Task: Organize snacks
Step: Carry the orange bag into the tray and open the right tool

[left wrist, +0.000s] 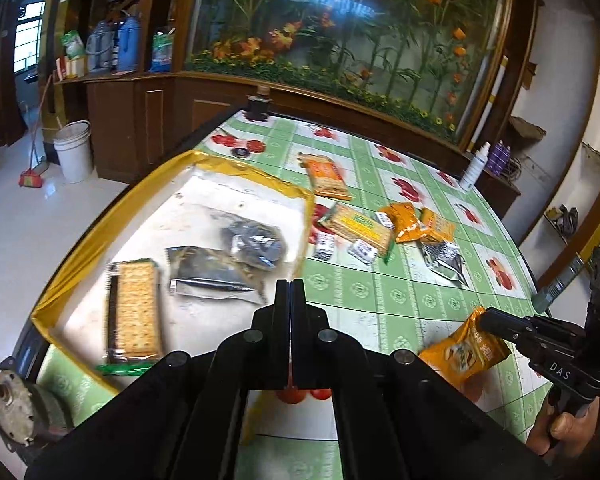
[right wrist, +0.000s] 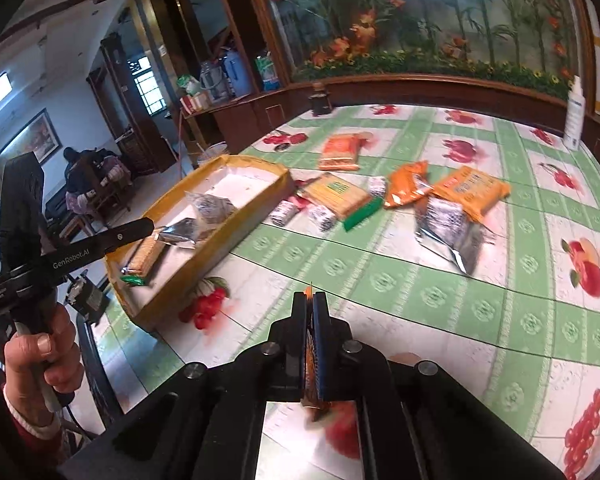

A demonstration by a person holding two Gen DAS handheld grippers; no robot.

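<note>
A yellow-rimmed cardboard box (left wrist: 256, 174) (right wrist: 256, 196) sits at the table's left and holds a cracker pack (left wrist: 134, 312) and silver packets (left wrist: 214, 274). My left gripper (left wrist: 291, 286) hangs shut and empty just right of the box; from the right wrist view it (right wrist: 150, 224) shows above the box's near end. My right gripper (right wrist: 310, 300) is shut on a small orange snack packet (left wrist: 466, 350) (right wrist: 310, 364), lifted over the table's near right. More snacks lie in a cluster mid-table: a green-edged cracker pack (left wrist: 358, 226) (right wrist: 342, 196), orange packets (left wrist: 406, 222) (right wrist: 408, 186) and a silver bag (left wrist: 446, 260) (right wrist: 448, 230).
A green fruit-print cloth covers the table (left wrist: 400, 300) (right wrist: 420, 300). A dark jar (left wrist: 258, 106) stands at the far edge, a white spray bottle (left wrist: 474, 166) (right wrist: 574, 116) at the far right. A wooden cabinet with a flower mural runs behind. A motor (left wrist: 16, 412) sits at the near left corner.
</note>
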